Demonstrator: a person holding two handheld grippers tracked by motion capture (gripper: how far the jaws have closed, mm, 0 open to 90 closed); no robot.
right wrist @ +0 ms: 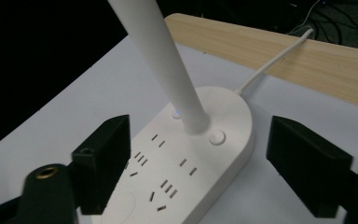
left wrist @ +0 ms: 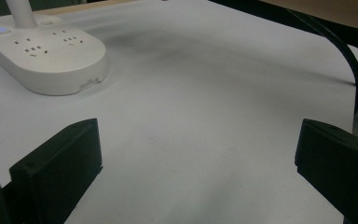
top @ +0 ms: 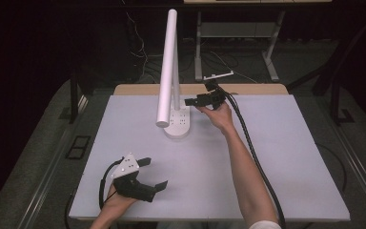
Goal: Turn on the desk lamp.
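Left tongs [top: 150,172] resting open near edge, right tongs [right wrist: 198,163] (arm outstretched) apparently straddling lamp base [right wrist: 200,158], gripping nothing.

A white tabletop [top: 276,157] carries the work, bare across its wide right half and near edge. Past its far edge a strip of pale wood [top: 252,89] shows, well beyond the claw. Behind that, on the dark floor, stand the metal legs of a desk [top: 269,52], with a tangle of thin cables [top: 140,47] lying to the left of them. A small white bracket [top: 214,76] lies on the floor just beyond the wooden strip. A dark floor plate [top: 77,147] sits left of the tabletop.
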